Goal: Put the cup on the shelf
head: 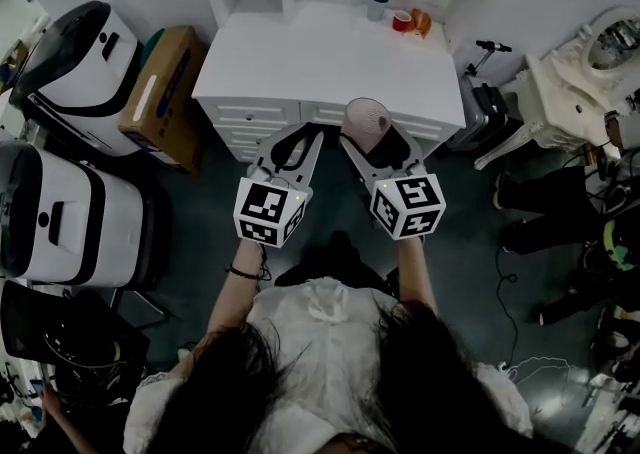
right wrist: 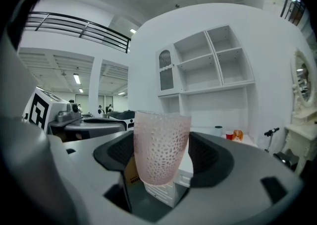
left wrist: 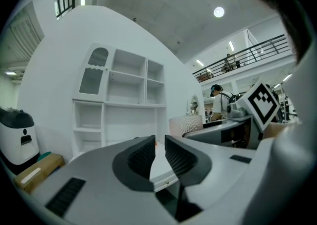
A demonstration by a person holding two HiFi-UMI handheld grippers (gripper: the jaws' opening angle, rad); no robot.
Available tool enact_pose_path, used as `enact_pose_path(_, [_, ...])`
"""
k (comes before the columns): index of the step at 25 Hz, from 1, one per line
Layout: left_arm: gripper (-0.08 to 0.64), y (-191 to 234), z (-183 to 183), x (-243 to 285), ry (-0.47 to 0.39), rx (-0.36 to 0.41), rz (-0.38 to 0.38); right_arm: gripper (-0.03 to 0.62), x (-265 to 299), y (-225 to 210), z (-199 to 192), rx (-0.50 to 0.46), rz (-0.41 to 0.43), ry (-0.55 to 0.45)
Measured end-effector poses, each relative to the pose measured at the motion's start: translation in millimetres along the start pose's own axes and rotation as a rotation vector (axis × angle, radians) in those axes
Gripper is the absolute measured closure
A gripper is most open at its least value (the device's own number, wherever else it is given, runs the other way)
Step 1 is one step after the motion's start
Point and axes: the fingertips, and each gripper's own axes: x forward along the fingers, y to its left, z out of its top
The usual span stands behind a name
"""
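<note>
The right gripper (right wrist: 162,155) is pinching the one pink, pitted cup (right wrist: 161,142) between its two jaws, holding it upright in the air in front of the white desk (head: 300,62). The left gripper (left wrist: 157,152) is hanging just beside it, its two jaws drawn almost together with only a slit between them and nothing in it. Three small things are sitting at the back right of the desk top: a grey cup (head: 377,5), a red cup (head: 401,20) and an orange item (head: 421,20). One white shelf unit (right wrist: 213,65) is rising behind them. One cardboard box (head: 165,92) is lying left of the desk.
</note>
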Motion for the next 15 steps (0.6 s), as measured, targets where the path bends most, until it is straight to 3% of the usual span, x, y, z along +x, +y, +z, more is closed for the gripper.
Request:
enact_pose_path(7, [0.489, 15, -11, 17, 0.021, -0.012, 0.005, 0.252, 21, -12, -3, 0.001, 0.01, 0.001])
enact_pose_path(15, [0.489, 42, -9, 75, 0.015, -0.007, 0.027, 0.252, 69, -55, 0, -0.017, 0.032, 0.013])
